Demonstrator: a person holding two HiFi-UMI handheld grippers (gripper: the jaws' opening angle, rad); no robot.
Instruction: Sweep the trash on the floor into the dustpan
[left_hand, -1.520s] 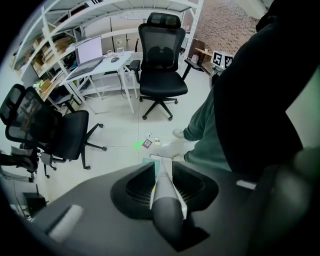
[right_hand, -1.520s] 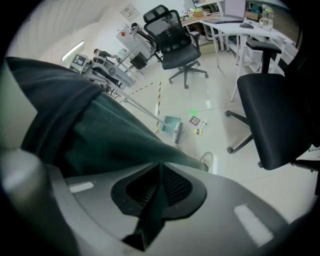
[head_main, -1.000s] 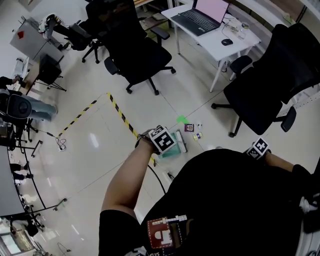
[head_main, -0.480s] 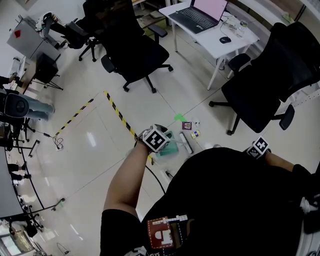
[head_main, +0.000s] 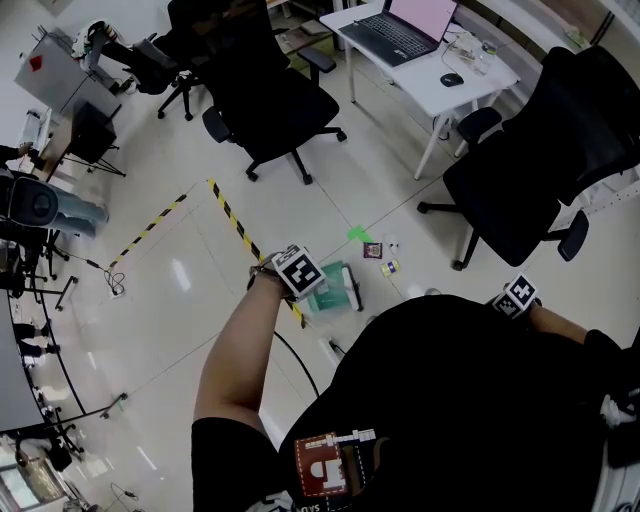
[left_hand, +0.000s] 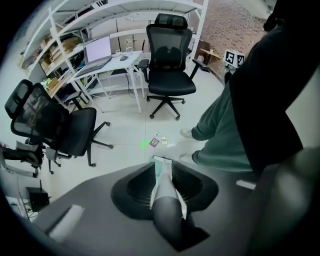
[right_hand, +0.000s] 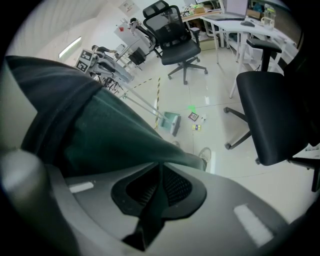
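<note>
A teal dustpan (head_main: 328, 290) stands on the floor beside the yellow-black tape, with a pale bar (head_main: 352, 291) along its right side. My left gripper (left_hand: 161, 172) is shut on its grey handle (left_hand: 167, 220), straight above the pan, whose teal end (left_hand: 160, 167) shows past the jaws. The trash lies just beyond: a green scrap (head_main: 360, 236), a dark pink square (head_main: 372, 250) and small yellow and white bits (head_main: 388, 268). My right gripper (right_hand: 159, 172) is shut on a dark thin handle, whose far end is hidden behind a trouser leg. From there the dustpan (right_hand: 171, 121) lies ahead.
Black office chairs (head_main: 270, 95) (head_main: 530, 180) stand on both sides of the trash, and a white desk (head_main: 430, 60) with a laptop beyond. A cable (head_main: 300, 355) crosses the floor by my feet. The person's shoes (left_hand: 187, 134) are close to the scraps.
My left gripper has shifted left, tilting the handle. The dustpan stays by the tape and the pale bar beside it has swung closer. The right gripper has not moved.
</note>
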